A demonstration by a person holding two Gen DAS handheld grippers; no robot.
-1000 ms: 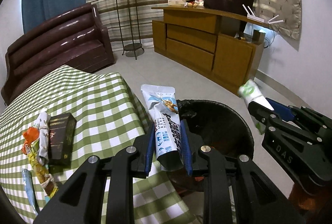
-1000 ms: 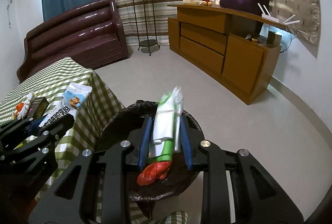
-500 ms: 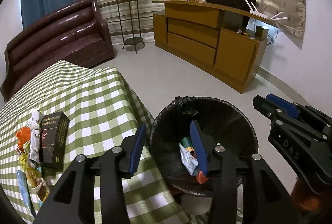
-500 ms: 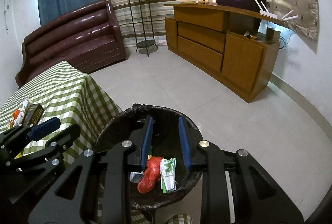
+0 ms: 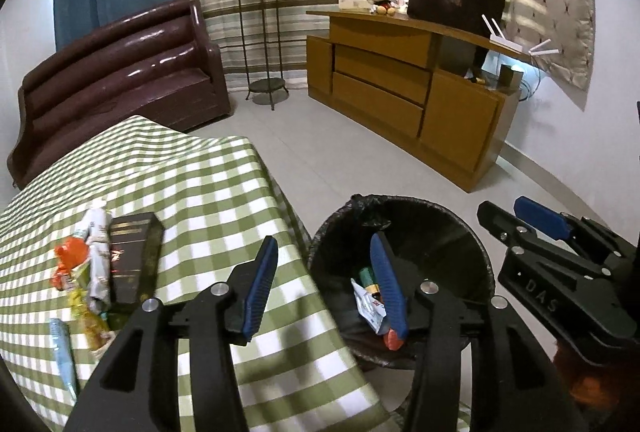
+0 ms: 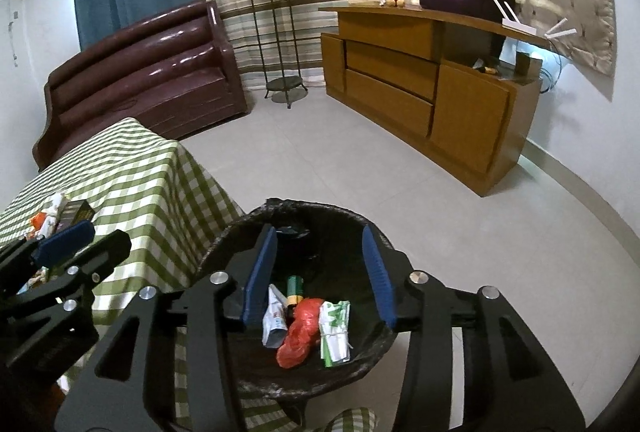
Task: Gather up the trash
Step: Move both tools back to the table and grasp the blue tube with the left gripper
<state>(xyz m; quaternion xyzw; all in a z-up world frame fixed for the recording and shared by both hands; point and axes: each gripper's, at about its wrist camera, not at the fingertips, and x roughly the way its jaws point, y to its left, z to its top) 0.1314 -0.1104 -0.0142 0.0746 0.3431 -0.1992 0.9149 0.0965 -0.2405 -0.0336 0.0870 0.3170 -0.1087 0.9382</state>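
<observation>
I hold my right tool (image 6: 318,272) over the black-lined trash bin (image 6: 224,244), its jaws having just been opening, now moderately wide with nothing between them. Below it the green-and-white wrapper (image 6: 335,328) lies on the bin's floor beside a red plastic scrap (image 6: 298,332), a white packet (image 6: 274,320) and a small green battery (image 6: 295,290). My left tool (image 5: 324,278) has likewise just been spreading and is empty; it straddles the counter's corner and the bin's rim, so what it carried could fall straight in, I judge.

The bin stands just beside the counter (image 5: 192,191), which keeps each trip short. More trash waits on the green checked cloth: a dark box (image 5: 130,256), with a crumpled white wrapper (image 5: 98,252) touching its side, an orange scrap (image 5: 72,256) next to that, a yellowish wrapper (image 5: 90,324) and a pale blue strip (image 5: 64,356) nearer me. I reckon the job is partway done, with that cluster next.
</observation>
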